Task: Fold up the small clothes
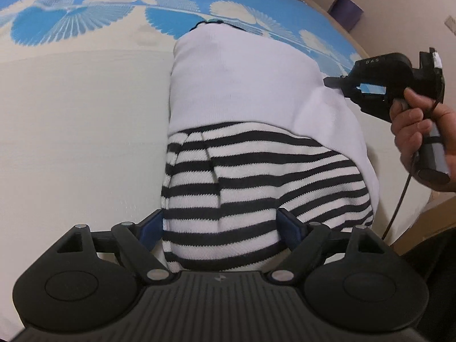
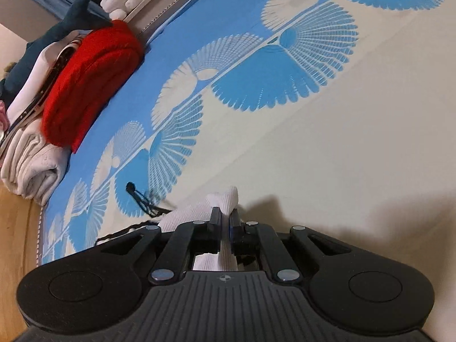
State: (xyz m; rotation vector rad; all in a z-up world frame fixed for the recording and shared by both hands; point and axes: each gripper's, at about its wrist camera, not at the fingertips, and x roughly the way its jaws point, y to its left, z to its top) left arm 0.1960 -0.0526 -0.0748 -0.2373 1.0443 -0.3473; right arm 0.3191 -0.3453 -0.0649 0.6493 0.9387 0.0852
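Note:
A small garment lies on the bed in the left wrist view, with a white upper part and a black-and-white striped lower part. My left gripper stands open and wide, its blue-padded fingers on either side of the striped hem. A hand holds my right gripper at the garment's right edge. In the right wrist view the right gripper is shut on a raised fold of the white fabric. A black trim with a loop trails from the garment to the left.
The bedspread is cream with blue fan patterns. At the bed's far edge sit a folded red garment, pale folded cloth and a dark plush toy. Wooden floor shows beyond. A purple box stands off the bed.

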